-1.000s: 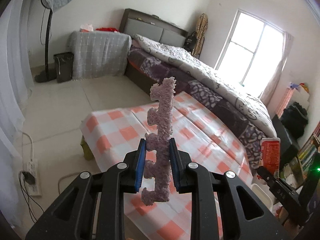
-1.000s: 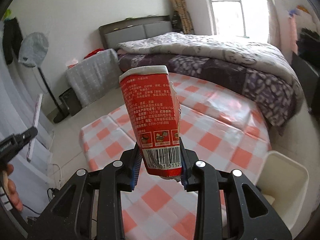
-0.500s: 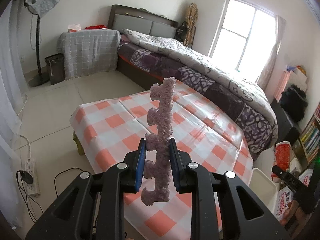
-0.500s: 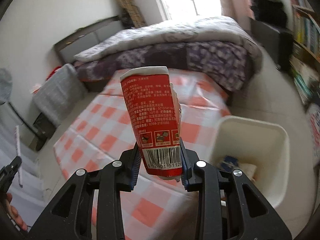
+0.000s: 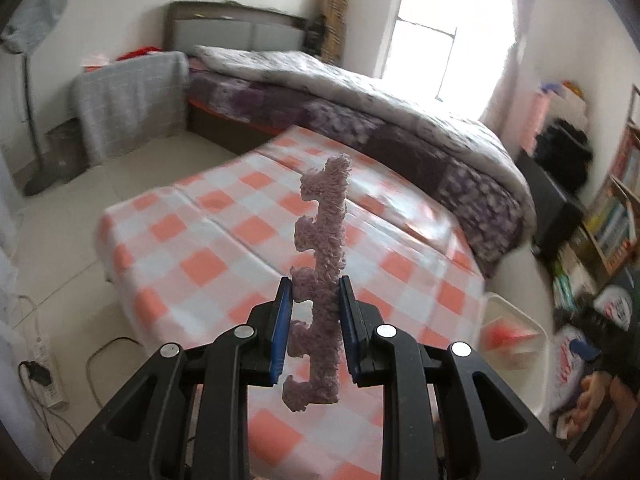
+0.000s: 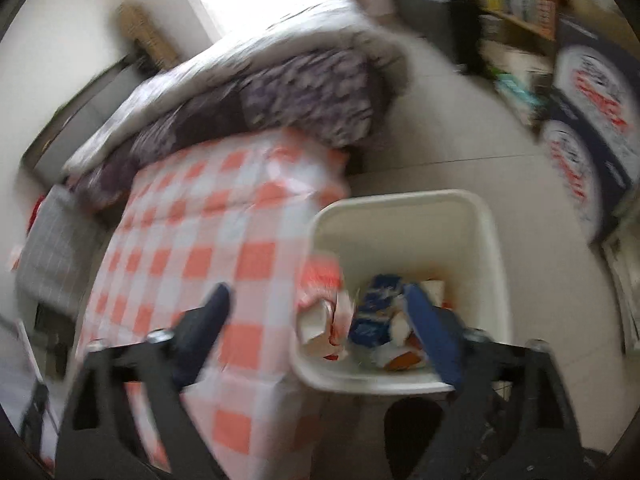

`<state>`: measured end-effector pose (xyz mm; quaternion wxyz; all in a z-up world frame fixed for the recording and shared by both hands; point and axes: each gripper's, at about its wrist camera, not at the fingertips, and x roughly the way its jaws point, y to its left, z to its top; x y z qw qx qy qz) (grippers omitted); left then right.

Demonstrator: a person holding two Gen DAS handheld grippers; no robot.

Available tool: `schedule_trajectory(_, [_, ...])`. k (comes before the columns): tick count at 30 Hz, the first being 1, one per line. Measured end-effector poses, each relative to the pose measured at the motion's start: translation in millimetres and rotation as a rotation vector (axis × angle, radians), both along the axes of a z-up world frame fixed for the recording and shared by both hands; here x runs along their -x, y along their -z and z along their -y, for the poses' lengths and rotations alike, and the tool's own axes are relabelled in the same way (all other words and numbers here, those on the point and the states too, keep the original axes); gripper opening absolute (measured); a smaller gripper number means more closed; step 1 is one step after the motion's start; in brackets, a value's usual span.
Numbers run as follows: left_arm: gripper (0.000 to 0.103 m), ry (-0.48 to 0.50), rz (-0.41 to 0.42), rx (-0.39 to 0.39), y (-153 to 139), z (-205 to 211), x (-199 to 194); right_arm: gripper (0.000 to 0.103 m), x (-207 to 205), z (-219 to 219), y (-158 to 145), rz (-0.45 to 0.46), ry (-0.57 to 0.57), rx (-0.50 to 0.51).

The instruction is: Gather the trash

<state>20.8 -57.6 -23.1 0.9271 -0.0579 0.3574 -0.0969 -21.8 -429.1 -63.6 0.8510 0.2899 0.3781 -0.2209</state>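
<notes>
Left gripper [image 5: 313,332]: black two-finger frame angled downward, blue pads [image 5: 280,332] drawn close together and pressing on a fuzzy purple strip [image 5: 320,264] that stands upright between them; grip sits low on the strip, most of its length above the fingertips. Right gripper [image 6: 320,328]: tilted steeply downward and rolled so the left finger sits higher in frame than the right; jaws opening, fingers [image 6: 430,332] spread wide with nothing between the pads; frame motion-blurred. A bare hand [image 5: 600,396] shows at the lower right edge of the left wrist view; blurred, grip detail unreadable.
</notes>
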Motion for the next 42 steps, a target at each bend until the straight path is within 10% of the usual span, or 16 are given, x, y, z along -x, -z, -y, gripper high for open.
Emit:
schedule_trajectory(16, [0.024,0.435,-0.199,0.059,30.9,235.0,5.5,0.091,79.1,93.0,-23.1,0.216,0.416,-0.036])
schedule_trajectory(21, [0.063,0.48,-0.226,0.123,22.8,264.1,0.8,0.091,94.4,95.6,-37.6,0.286,0.464,0.036])
schedule_trajectory(29, [0.075,0.333,-0.061,-0.035,1.5,198.3,13.4,0.093,85.5,70.4,-50.8,0.297,0.346,0.125])
schedule_trajectory(42, [0.096,-0.138,0.286,-0.179,-34.1,26.6,80.4,0.096,60.5,-97.8,-54.8,0.294,-0.109,0.298])
